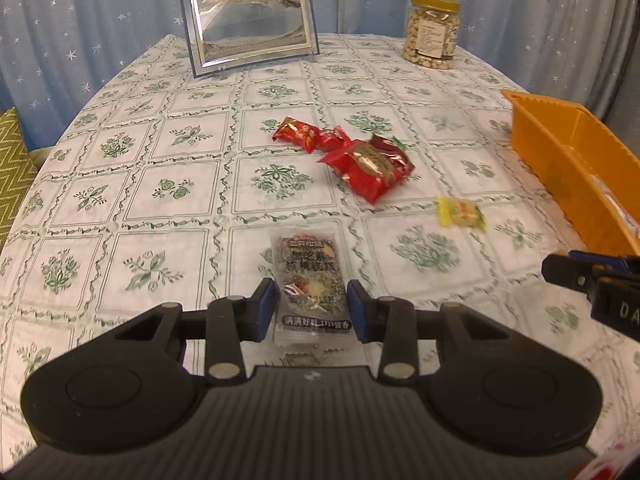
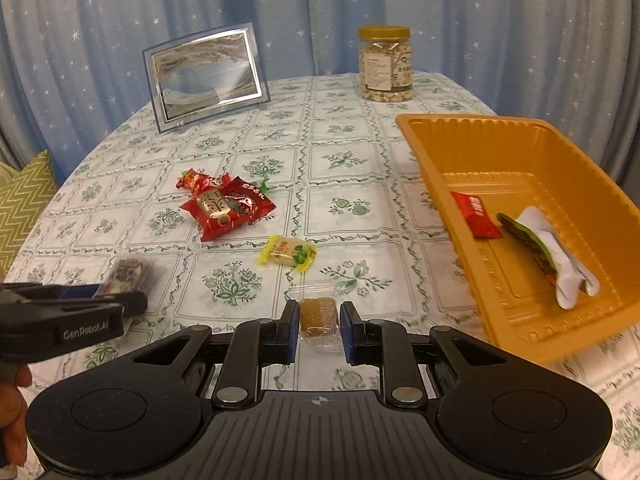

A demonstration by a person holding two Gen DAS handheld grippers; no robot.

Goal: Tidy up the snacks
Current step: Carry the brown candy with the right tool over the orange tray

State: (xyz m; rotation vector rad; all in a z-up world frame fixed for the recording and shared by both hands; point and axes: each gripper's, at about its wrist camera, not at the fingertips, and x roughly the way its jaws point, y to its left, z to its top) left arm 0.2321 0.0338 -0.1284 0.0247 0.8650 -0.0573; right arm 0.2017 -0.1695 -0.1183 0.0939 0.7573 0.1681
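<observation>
Two grippers over floral-print tablecloth, each pinching snack. Left gripper clamps dark clear-wrapped sesame cake packet, long axis running straight out along fingers. Right gripper squeezes small clear-wrapped brown candy, near edge of orange plastic tray. Tray holds red packet and green-white packet, room left. Red wrapper cluster and yellow candy lie left of tray, bare cloth between.
</observation>
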